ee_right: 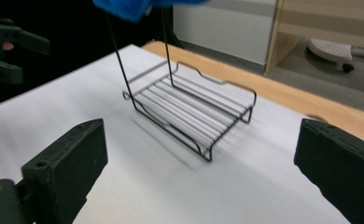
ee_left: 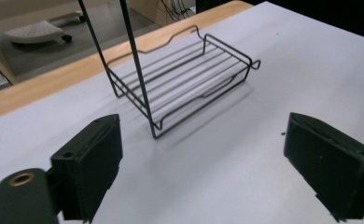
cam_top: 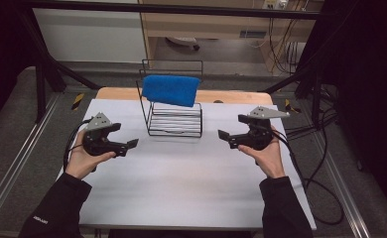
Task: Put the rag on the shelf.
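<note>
A black wire rack [cam_top: 174,124] stands at the back middle of the white table [cam_top: 181,183]. A blue towel [cam_top: 171,90] hangs over the rack's top bar. To the rack's left my left gripper [cam_top: 124,136] is open, its jaws pointing inward with nothing between them. On the other side my right gripper [cam_top: 231,126] is open and empty, also pointing inward. In the left gripper view the rack's tray [ee_left: 185,79] lies beyond the wide-apart jaws of the left gripper [ee_left: 208,163]. The right gripper view shows the rack [ee_right: 194,107] and the towel's lower edge [ee_right: 129,7] past the right gripper [ee_right: 203,182].
A wooden strip [cam_top: 231,95] runs along the table's far edge. Black frame posts and loose cables [cam_top: 320,163] stand to the right of the table. The other gripper [ee_right: 7,42] appears at the far left of the right gripper view.
</note>
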{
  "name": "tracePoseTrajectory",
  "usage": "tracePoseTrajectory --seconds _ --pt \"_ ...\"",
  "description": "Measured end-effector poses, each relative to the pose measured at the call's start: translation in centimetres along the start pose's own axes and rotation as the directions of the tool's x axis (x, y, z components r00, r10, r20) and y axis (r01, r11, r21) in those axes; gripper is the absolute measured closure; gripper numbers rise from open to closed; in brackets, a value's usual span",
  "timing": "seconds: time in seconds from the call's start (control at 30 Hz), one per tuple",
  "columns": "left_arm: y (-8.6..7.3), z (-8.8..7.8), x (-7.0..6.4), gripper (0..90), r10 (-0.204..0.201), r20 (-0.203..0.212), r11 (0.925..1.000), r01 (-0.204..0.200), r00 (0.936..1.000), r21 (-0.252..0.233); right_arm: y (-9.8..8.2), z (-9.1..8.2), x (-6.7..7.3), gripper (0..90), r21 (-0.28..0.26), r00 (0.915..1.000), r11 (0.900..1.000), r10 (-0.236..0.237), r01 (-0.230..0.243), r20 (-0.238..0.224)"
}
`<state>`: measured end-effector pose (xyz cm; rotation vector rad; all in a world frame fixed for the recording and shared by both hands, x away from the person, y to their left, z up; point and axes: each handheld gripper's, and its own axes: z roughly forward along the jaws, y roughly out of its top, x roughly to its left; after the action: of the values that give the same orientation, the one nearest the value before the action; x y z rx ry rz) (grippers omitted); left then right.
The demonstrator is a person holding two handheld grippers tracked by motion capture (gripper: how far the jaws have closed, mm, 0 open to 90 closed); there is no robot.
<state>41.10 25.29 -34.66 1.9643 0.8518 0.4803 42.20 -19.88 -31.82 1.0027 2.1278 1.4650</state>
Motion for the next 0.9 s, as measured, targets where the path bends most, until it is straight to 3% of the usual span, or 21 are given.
tracePoseTrajectory --seconds 0.4,0.47,0.7,0.9 --pt "-6.6 0.3 0.1 5.7 -0.051 -0.003 0.9983 0.051 0.9987 0.027 -7.9 -1.7 -2.0 0.6 0.107 0.9996 0.994 0.025 -0.027 0.016" --pt "-7.5 0.2 0.2 5.7 -0.053 -0.010 0.9981 0.053 0.9986 0.031 -9.0 -2.0 -2.2 0.6 0.113 0.9987 0.992 0.048 -0.050 0.018" --pt "-9.7 0.0 0.4 5.7 -0.040 -0.006 0.9969 0.041 0.9992 0.067 -12.5 -3.0 -2.8 0.7 0.146 0.9970 0.986 0.077 -0.078 0.009" --pt "-10.7 -0.2 0.4 5.7 -0.050 0.004 0.9970 0.050 0.9987 0.060 -14.0 -3.6 -2.9 0.7 0.156 0.9964 0.984 0.085 -0.085 0.005"
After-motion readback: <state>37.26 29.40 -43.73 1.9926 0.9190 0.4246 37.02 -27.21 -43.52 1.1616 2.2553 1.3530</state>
